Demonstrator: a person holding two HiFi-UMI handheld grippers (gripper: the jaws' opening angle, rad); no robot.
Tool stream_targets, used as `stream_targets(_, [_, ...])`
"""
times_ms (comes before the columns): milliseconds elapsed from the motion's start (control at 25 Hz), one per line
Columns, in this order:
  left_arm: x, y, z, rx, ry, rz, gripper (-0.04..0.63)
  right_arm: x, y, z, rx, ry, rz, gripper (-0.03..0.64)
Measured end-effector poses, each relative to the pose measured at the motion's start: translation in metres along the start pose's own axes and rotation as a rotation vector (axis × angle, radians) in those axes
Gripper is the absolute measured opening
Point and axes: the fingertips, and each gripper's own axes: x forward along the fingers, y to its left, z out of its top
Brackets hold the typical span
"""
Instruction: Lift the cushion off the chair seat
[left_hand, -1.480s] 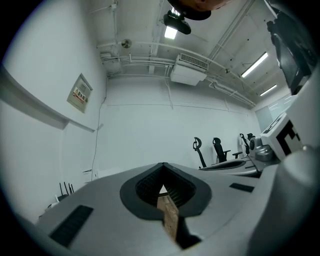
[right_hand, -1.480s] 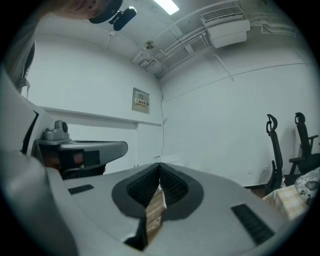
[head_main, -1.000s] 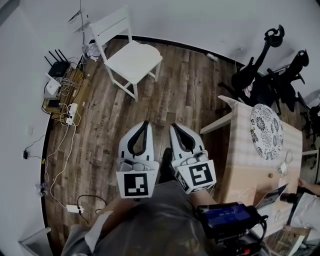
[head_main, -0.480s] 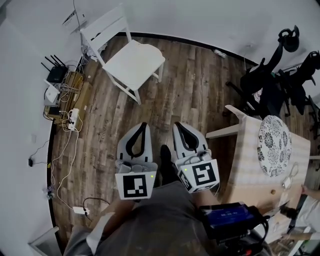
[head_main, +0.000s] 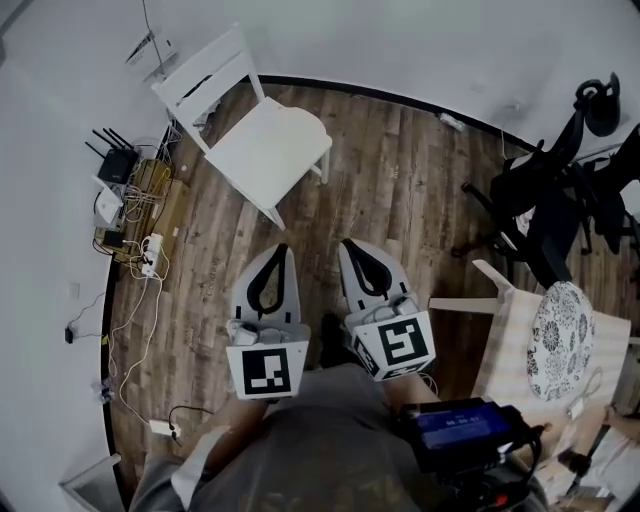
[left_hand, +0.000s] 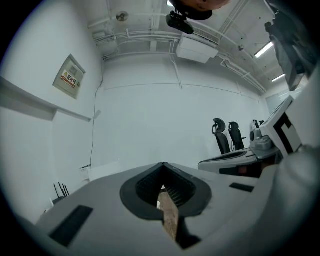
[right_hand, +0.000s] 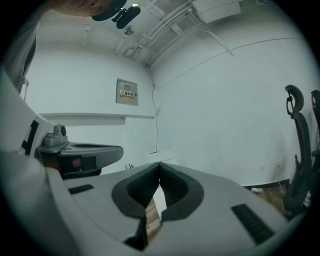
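A white wooden chair stands on the plank floor at the upper left of the head view, its slatted back toward the wall. Its seat is plain white, and I cannot tell a cushion apart from it. My left gripper and right gripper are held side by side in front of me, pointing toward the chair, a stretch of floor short of it. Both are shut with nothing between the jaws. In the left gripper view the gripper has its tips together. The gripper in the right gripper view does too.
A router, power strips and loose cables lie along the left wall. A light wooden table with a round patterned pad stands at the right. Black office chairs are behind it.
Both grippers have moved forward together toward the white chair, still shut. The table and the office chairs have slid toward the right edge of the head view.
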Motion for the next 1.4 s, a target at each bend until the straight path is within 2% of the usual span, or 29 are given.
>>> stream_targets(160, [0.020,0.002,0.014,0.011,-0.023,0.005,0.006,0.017,-0.014,0.017,-0.008,-0.030,0.010,0.008])
stream_targets(480, [0.058,0.025,0.012,0.000,-0.028,0.025,0.006,0.061,-0.032,0.014,-0.014,0.000,0.019,0.008])
stream_targets(680, [0.101,0.064,0.001,-0.033,-0.015,0.043,0.006,0.118,-0.042,0.013,-0.024,0.024,0.029,0.008])
stream_targets(960, [0.178,0.138,0.010,-0.003,-0.034,0.054,0.006,0.220,-0.052,0.027,-0.032,0.035,0.045,0.008])
stream_targets(1200, [0.228,0.178,0.010,-0.026,-0.037,0.052,0.006,0.285,-0.064,0.039,-0.040,0.033,0.045,0.008])
stream_targets(1320, [0.245,0.193,0.014,-0.005,-0.048,0.041,0.006,0.311,-0.067,0.046,-0.049,0.032,0.042,0.008])
stream_targets(1400, [0.254,0.203,0.016,-0.029,-0.056,0.045,0.006,0.324,-0.067,0.051,-0.056,0.027,0.042,0.008])
